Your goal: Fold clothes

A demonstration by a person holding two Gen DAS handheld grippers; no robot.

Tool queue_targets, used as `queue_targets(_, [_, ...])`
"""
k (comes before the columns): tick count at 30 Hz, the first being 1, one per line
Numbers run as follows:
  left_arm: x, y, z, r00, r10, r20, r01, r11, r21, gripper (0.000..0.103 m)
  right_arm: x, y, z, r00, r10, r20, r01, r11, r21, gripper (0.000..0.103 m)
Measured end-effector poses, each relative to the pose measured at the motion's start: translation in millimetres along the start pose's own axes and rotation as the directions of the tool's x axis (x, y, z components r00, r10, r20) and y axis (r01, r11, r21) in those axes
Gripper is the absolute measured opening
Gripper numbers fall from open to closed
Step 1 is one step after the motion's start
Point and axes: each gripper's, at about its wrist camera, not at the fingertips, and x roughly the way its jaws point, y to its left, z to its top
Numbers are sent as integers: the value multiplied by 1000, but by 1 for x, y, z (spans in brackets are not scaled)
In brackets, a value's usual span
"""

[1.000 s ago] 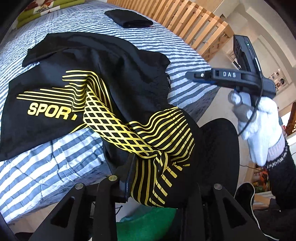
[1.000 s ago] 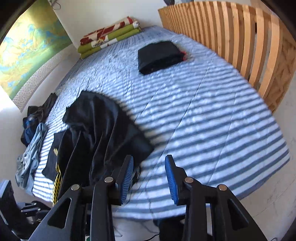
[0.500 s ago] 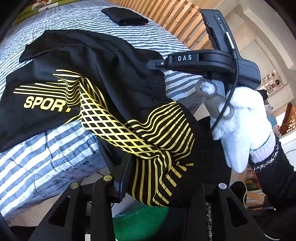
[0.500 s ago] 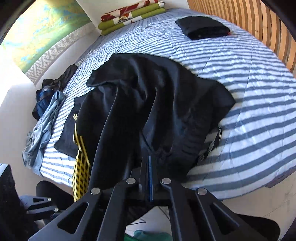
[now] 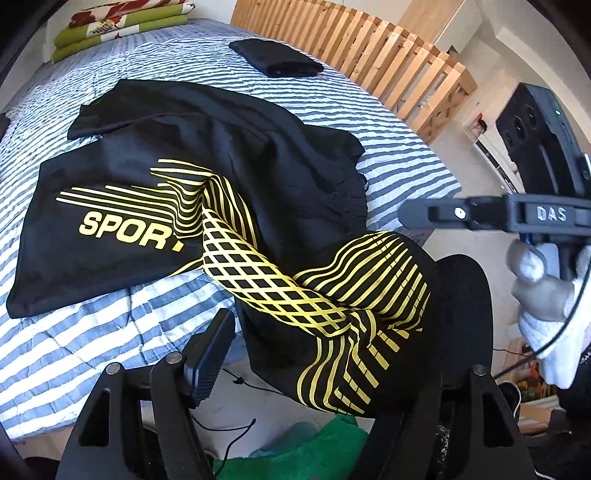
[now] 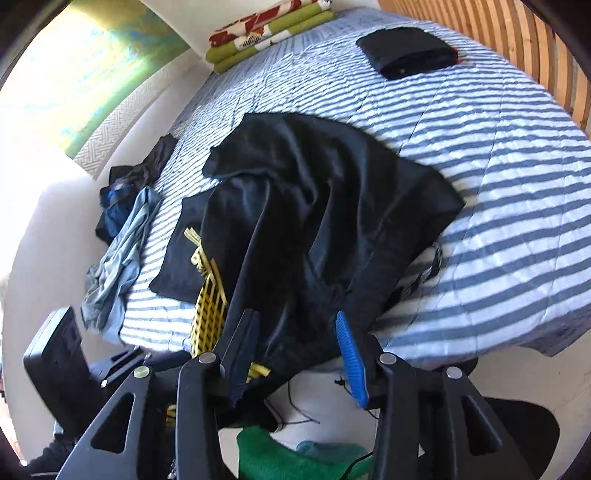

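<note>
Black sports shirt (image 5: 192,173) with yellow print spread on striped bed (image 5: 74,332), hanging over near edge. Left tool (image 5: 325,354) opening around the hanging cloth; right tool (image 6: 295,354) opening, cloth between, not pressed.

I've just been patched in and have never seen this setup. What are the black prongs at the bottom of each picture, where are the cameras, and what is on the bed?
There is no robot arm. A person holds a hand tool with a two-finger claw in each hand, and a camera on each tool looks forward along its fingers. The prongs are those fingers: the left claw in one picture, the right claw in the other. The left picture also shows the right tool in a white-gloved hand.

On the striped bed lies a crumpled black shirt with yellow print, hanging over the near edge. Further back are a folded black garment and a green folded blanket; a clothes pile lies at the left edge.

Both claws are opening. Shirt cloth hangs between their fingers, seemingly ungripped.
</note>
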Motion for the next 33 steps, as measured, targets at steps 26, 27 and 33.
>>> queue_targets(26, [-1, -11, 24, 992, -129, -3, 129, 989, 74, 73, -12, 27, -11, 996, 88, 30, -85, 994, -70, 7])
queue_targets(27, [-10, 2, 31, 995, -103, 14, 102, 993, 60, 73, -15, 28, -9, 998, 62, 14, -60, 993, -102, 9])
queue_targets(33, [-41, 103, 105, 990, 110, 90, -101, 990, -98, 73, -34, -1, 9, 974, -179, 141, 191, 978, -79, 36])
